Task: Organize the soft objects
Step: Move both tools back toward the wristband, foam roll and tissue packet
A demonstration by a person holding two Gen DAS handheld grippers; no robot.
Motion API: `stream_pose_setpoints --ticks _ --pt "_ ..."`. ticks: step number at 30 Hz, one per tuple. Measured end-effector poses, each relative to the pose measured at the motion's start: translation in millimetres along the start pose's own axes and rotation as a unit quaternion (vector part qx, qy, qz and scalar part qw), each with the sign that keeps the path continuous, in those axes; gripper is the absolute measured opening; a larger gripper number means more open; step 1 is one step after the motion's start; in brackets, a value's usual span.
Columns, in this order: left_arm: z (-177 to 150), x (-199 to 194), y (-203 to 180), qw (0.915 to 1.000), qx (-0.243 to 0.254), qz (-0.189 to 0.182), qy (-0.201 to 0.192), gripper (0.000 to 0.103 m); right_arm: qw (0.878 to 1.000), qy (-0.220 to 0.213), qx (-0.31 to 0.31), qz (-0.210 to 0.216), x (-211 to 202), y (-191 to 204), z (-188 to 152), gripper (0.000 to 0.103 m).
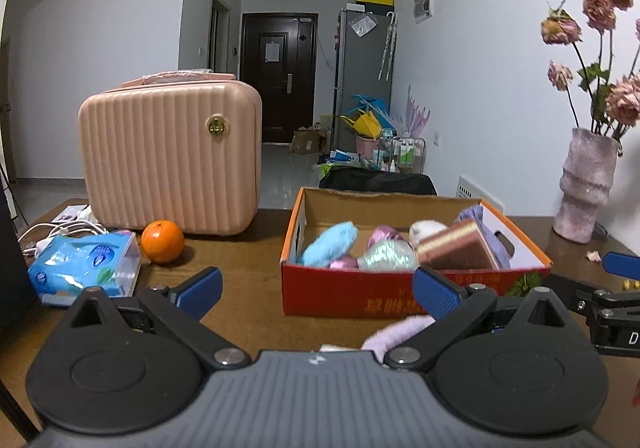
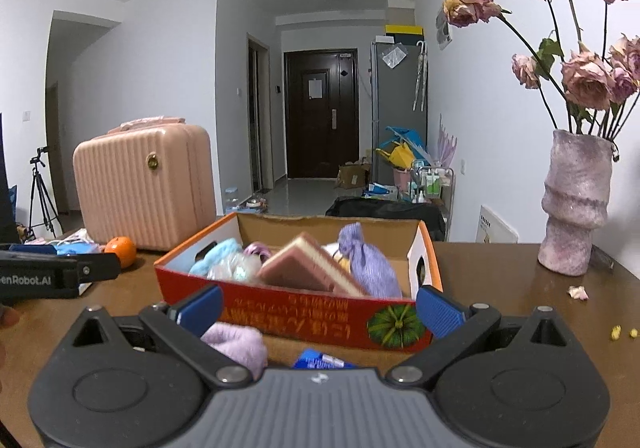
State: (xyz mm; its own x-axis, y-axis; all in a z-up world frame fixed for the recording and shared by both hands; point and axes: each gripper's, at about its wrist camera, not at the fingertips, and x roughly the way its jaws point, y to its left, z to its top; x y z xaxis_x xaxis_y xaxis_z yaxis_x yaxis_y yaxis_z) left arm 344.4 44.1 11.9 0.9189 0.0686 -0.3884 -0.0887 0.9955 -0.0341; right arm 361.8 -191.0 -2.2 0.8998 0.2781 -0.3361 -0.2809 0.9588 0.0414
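**Lilac soft piece lies low, between your two tools**

Lilac soft piece sits on the desk right under your right tool, toward its left finger and just in front of the box's near wall. Both of that tool's fingers stand wide apart with nothing between them. From the left wrist view the same piece peeks out beside the right finger of your left tool, which is also spread and empty. It seems about equally close to both; the right tool looks more squarely over it, I judge. Its long axis appears to run roughly left to right, though most of it is hidden by the tool bodies.

A small blue packet lies just beside it, so close in cleanly.

Beyond stands the red cardboard box, open-topped and already holding a blue plush, a lavender pouch and a pink-brown pad. Free room remains near its left end. Farther off, the orange, tissue pack, pink case and vase stand well clear.
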Motion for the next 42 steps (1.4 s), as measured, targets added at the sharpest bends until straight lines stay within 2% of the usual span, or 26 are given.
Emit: stream_pose_setpoints --ticks 27,42 --pt "-61 -78 4 0.9999 0.007 -0.011 0.011 0.103 1.0 0.008 -0.004 -0.006 -73 15 -56 0.103" --pt "-71 -80 5 0.9997 0.007 -0.011 0.02 0.103 1.0 0.024 -0.004 -0.009 -72 17 -70 0.103"
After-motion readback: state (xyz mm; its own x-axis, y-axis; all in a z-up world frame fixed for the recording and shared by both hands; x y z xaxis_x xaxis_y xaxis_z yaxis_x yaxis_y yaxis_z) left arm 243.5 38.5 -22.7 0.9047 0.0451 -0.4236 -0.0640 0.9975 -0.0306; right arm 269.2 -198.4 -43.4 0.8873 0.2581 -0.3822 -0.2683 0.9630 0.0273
